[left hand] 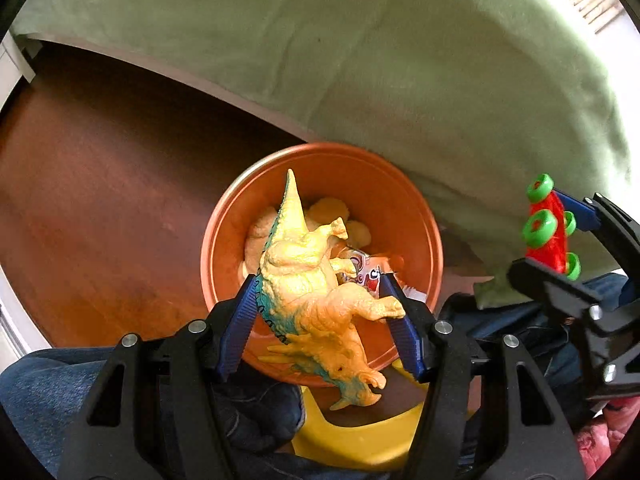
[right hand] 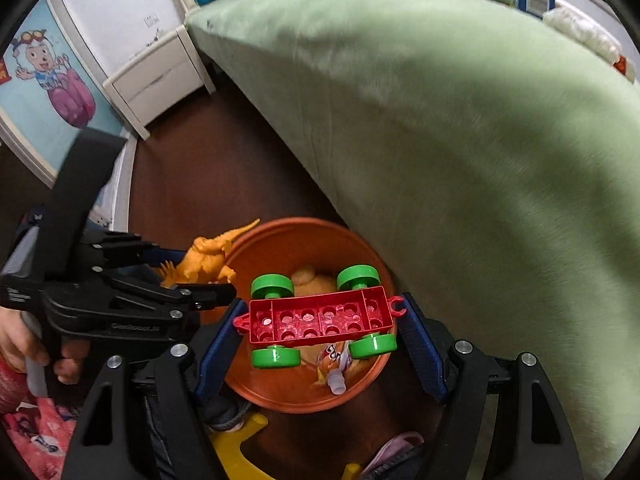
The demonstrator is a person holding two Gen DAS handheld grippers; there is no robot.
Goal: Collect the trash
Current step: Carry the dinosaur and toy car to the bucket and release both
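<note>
My left gripper (left hand: pixel 320 300) is shut on a yellow-orange toy triceratops (left hand: pixel 316 292) and holds it above an orange bucket (left hand: pixel 424 240) on the floor. My right gripper (right hand: pixel 322 318) is shut on a red toy brick car with green wheels (right hand: pixel 320 316), also above the bucket (right hand: pixel 288 396). The bucket holds a yellow soft lump (left hand: pixel 260 236) and a snack wrapper (right hand: pixel 336 360). The right gripper with the car (left hand: pixel 548 232) shows at right in the left wrist view. The left gripper with the dinosaur (right hand: pixel 208 264) shows at left in the right wrist view.
A bed with a green sheet (right hand: pixel 460 140) stands right beside the bucket. A white nightstand (right hand: pixel 160 76) is at the back left. A yellow plastic piece (right hand: pixel 236 448) and a pink slipper (right hand: pixel 392 452) lie on the brown wooden floor (left hand: pixel 100 208) near the bucket.
</note>
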